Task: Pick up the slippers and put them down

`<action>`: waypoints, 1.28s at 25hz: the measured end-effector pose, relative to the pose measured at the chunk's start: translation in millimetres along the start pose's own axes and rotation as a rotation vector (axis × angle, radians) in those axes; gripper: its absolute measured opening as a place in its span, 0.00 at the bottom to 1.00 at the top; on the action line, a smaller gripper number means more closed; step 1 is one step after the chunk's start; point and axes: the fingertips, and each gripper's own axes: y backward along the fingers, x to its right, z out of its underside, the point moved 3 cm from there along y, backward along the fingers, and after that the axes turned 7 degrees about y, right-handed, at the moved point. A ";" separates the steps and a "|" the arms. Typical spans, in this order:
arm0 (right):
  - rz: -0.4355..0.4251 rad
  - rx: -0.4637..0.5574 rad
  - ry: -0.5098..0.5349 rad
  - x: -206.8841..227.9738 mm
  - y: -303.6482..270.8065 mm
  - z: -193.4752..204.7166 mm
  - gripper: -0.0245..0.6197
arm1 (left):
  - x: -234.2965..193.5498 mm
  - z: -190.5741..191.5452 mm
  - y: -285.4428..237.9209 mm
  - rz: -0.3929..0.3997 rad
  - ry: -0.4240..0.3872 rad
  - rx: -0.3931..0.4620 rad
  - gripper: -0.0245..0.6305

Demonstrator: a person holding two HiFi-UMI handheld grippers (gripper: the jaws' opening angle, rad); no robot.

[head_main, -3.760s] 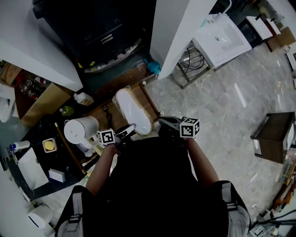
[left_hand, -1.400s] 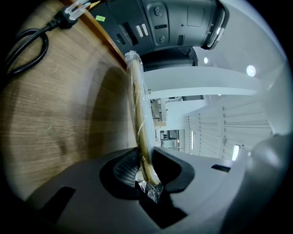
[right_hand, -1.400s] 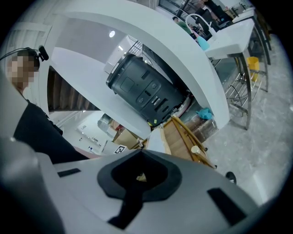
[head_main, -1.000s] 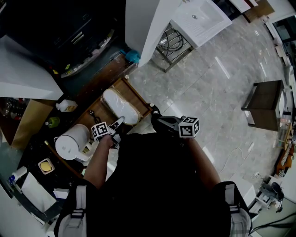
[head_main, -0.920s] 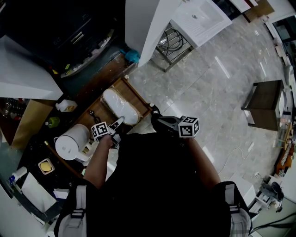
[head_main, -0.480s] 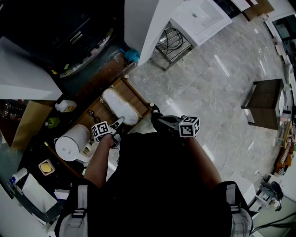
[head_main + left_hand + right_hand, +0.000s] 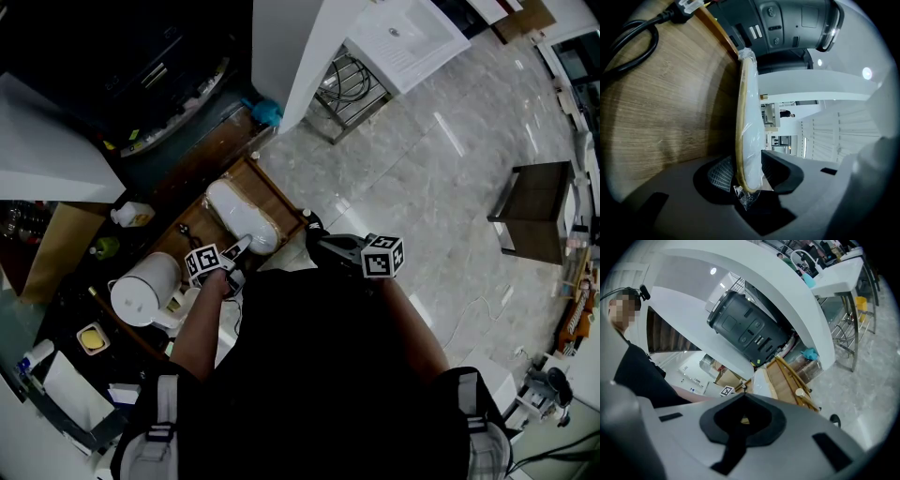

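At the wooden tray's near edge, our left fingers have just been opening around the slipper, our right fingers together.

- Left hand-held gripper: tilted slightly downward; jaws just been opening, now apart either side of the slipper edge.
- Right hand-held gripper: tilted slightly downward; jaws together, empty.

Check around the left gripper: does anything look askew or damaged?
Nothing damaged. The plastic-wrapped slippers lie flat on the wooden tray, one end between the jaws of the left gripper, which have just been opening. Only a loose twist of wrap dangles there.
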 end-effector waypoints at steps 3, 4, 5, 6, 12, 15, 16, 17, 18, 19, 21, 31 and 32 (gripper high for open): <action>-0.001 0.002 0.002 0.8 0.3 1.4 0.05 | -1.5 -1.6 -0.5 -0.010 -0.002 0.016 0.34; -0.002 0.003 0.002 1.0 0.5 2.0 0.05 | -2.5 -1.3 -0.2 -0.017 -0.002 0.021 0.36; -0.004 0.003 0.002 0.9 0.6 2.3 0.05 | -3.5 -0.9 0.4 -0.024 0.000 0.026 0.39; -0.006 0.004 0.002 0.7 0.7 2.2 0.05 | -4.0 -0.5 1.2 -0.031 0.002 0.030 0.41; -0.019 0.001 0.008 0.3 1.0 0.0 0.05 | -3.0 -0.2 5.2 -0.052 0.000 0.056 0.44; -0.028 -0.001 0.013 -0.7 0.7 0.4 0.05 | -2.8 0.5 8.3 -0.061 -0.004 0.072 0.45; -0.032 -0.003 0.014 -0.9 0.7 0.5 0.05 | -2.7 0.8 9.3 -0.063 -0.005 0.078 0.45; -0.036 -0.005 0.016 -1.0 0.5 0.5 0.05 | -2.5 1.1 10.4 -0.065 -0.007 0.083 0.45; -0.041 -0.006 0.019 -1.2 0.2 0.2 0.05 | -1.9 1.5 11.6 -0.066 -0.009 0.088 0.45; -0.046 -0.008 0.021 -1.6 0.0 -0.2 0.05 | -1.4 2.2 12.9 -0.069 -0.013 0.091 0.45; -0.056 -0.012 0.026 -2.6 -0.4 -0.7 0.05 | -1.5 4.4 16.0 -0.078 -0.022 0.095 0.45; -0.118 -0.051 0.065 -6.6 -8.7 -2.8 0.05 | 1.4 10.2 32.1 -0.056 -0.019 0.168 0.45; -0.124 -0.056 0.069 -7.6 -9.4 -2.6 0.05 | 2.8 10.9 34.0 -0.049 -0.018 0.179 0.45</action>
